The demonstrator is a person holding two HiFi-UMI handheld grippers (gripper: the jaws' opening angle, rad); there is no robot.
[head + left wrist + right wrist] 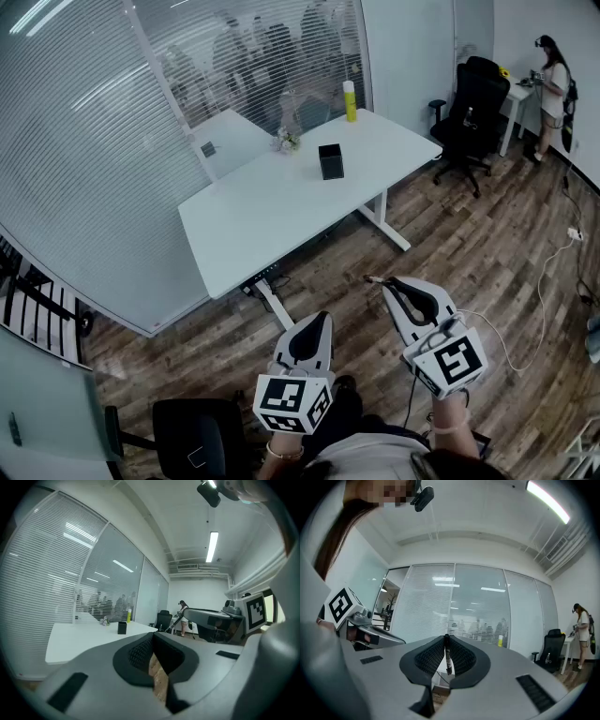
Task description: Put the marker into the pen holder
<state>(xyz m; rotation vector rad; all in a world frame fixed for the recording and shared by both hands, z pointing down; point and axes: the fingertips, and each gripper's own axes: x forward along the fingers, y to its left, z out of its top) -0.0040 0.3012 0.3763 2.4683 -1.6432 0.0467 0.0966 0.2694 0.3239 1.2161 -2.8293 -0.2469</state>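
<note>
The black pen holder (330, 161) stands on the white table (272, 216), far ahead of both grippers; the left gripper view shows it small, as the pen holder (122, 628). My right gripper (386, 282) is over the wooden floor, shut on a thin black marker (447, 654) that stands upright between its pads. The marker's end (372, 278) pokes out left of the jaw tips in the head view. My left gripper (316, 323) hangs lower and to the left, its jaws together with nothing held.
A yellow bottle (350, 100) and a small flower bunch (286, 141) sit at the table's far side by the glass wall. A black office chair (473, 108) and a person (553, 80) are at the far right. Another black chair (192, 441) is near my left.
</note>
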